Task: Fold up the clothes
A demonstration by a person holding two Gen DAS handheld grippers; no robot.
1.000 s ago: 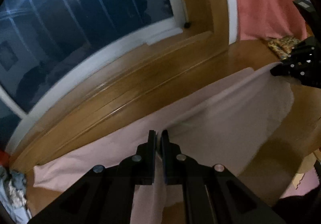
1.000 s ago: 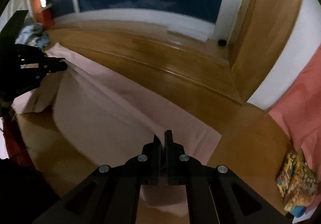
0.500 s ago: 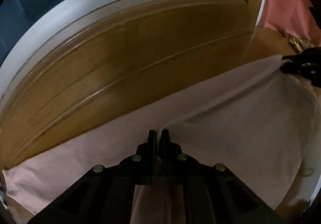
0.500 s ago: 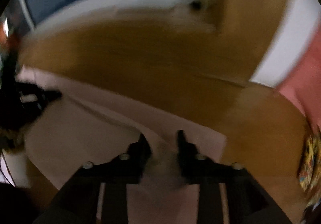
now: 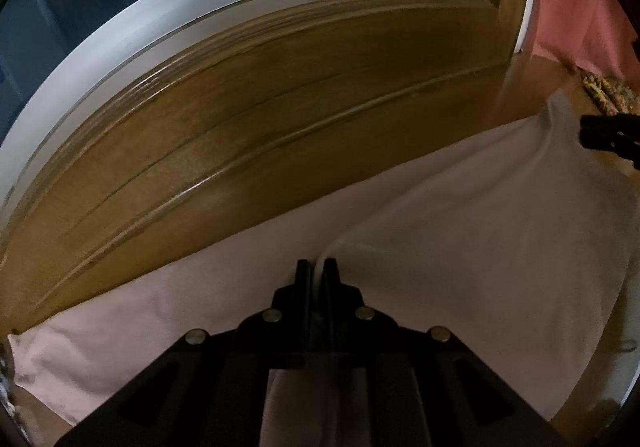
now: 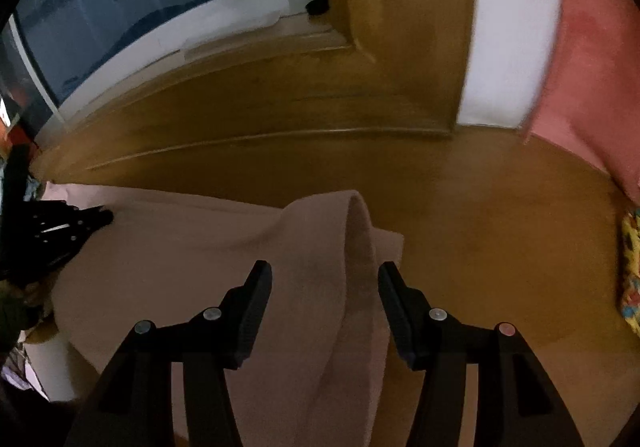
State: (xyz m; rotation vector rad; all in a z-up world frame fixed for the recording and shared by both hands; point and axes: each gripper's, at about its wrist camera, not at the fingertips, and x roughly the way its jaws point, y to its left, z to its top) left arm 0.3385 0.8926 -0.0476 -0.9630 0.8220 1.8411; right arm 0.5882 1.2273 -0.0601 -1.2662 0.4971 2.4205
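From my seat at the controls I see a pale pink garment (image 5: 460,239) spread over the wooden floor (image 5: 248,151), its far edge running roughly parallel to the raised wooden step below the white-framed window (image 5: 132,31). My left gripper (image 5: 316,267) has its jaws clenched on a raised fold of that cloth; a thin ridge of fabric runs up between the two black fingers and away toward the right. In the right wrist view, my right gripper (image 6: 324,279) has just been opening its jaws, and they now stand wide apart with the garment's corner between them, touching neither pad; that corner stands up in a loose, curled peak (image 6: 356,223) just ahead of the fingertips, released rather than held. The left gripper shows at the left edge of that view, its tip at the cloth's far edge. From the left wrist camera, the right gripper's tip appears at the right border, just beside the lifted corner. A salmon-coloured fabric (image 6: 592,59) hangs at the right, and a small patterned yellow item (image 6: 632,271) lies on the floor near it, well apart from the garment.
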